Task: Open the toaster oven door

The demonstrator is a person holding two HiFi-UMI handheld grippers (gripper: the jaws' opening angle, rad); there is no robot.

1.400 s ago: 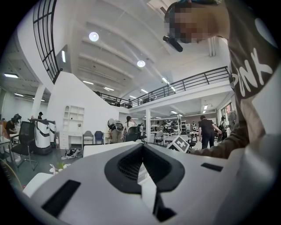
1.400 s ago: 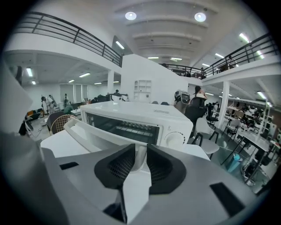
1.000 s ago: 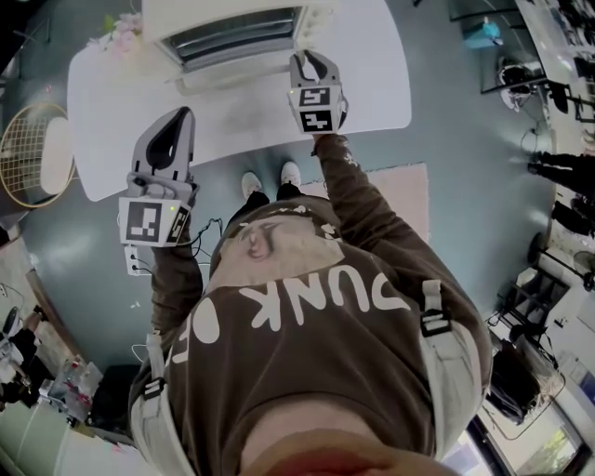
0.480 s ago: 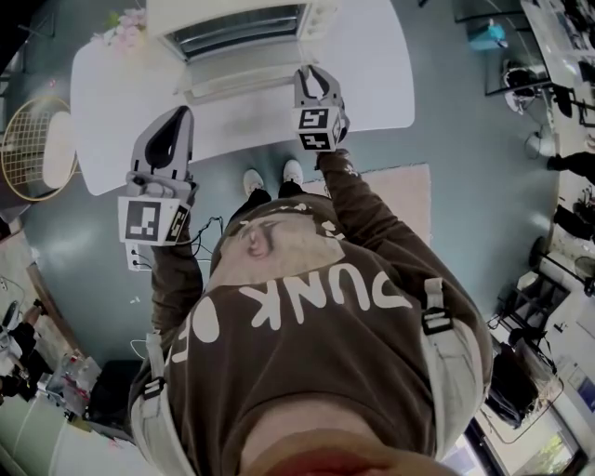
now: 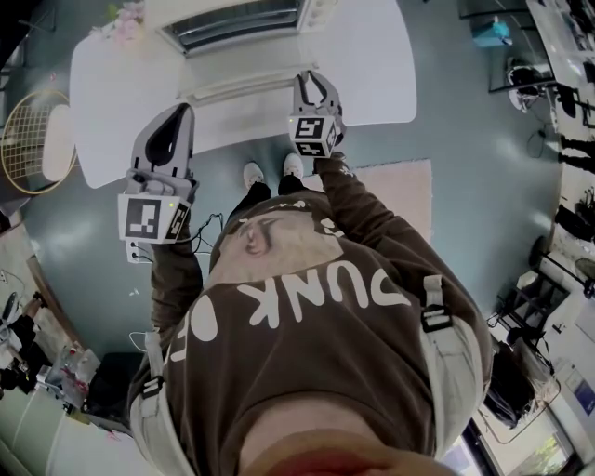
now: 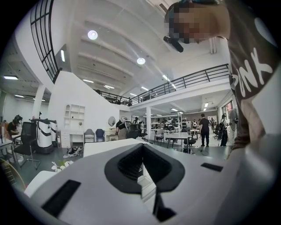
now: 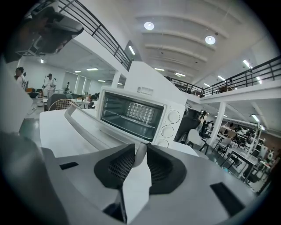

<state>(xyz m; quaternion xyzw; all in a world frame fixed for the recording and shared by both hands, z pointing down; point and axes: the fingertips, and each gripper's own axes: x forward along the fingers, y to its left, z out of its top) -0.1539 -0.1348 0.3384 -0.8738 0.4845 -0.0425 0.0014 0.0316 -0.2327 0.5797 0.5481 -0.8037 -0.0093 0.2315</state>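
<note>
The white toaster oven (image 5: 232,23) stands at the far side of the white table (image 5: 372,65). Its glass door (image 5: 244,82) hangs folded down toward me, and the oven (image 7: 131,114) shows an open cavity with a lit back wall. My right gripper (image 5: 314,80) sits at the right end of the door handle (image 7: 81,123). Seen from its own camera, the right gripper (image 7: 139,151) is shut on that handle's end. My left gripper (image 5: 179,113) hovers over the table's near left part, away from the oven. The left gripper (image 6: 142,154) is shut with nothing in it.
Pink flowers (image 5: 121,26) lie at the table's far left corner. A wicker chair (image 5: 28,139) stands left of the table. A pale rug (image 5: 400,191) and the person's shoes (image 5: 270,175) are on the floor below the table's near edge.
The right gripper has drawn back toward me along with the door handle, and the oven door has swung further down. The left gripper has stayed where it was.
</note>
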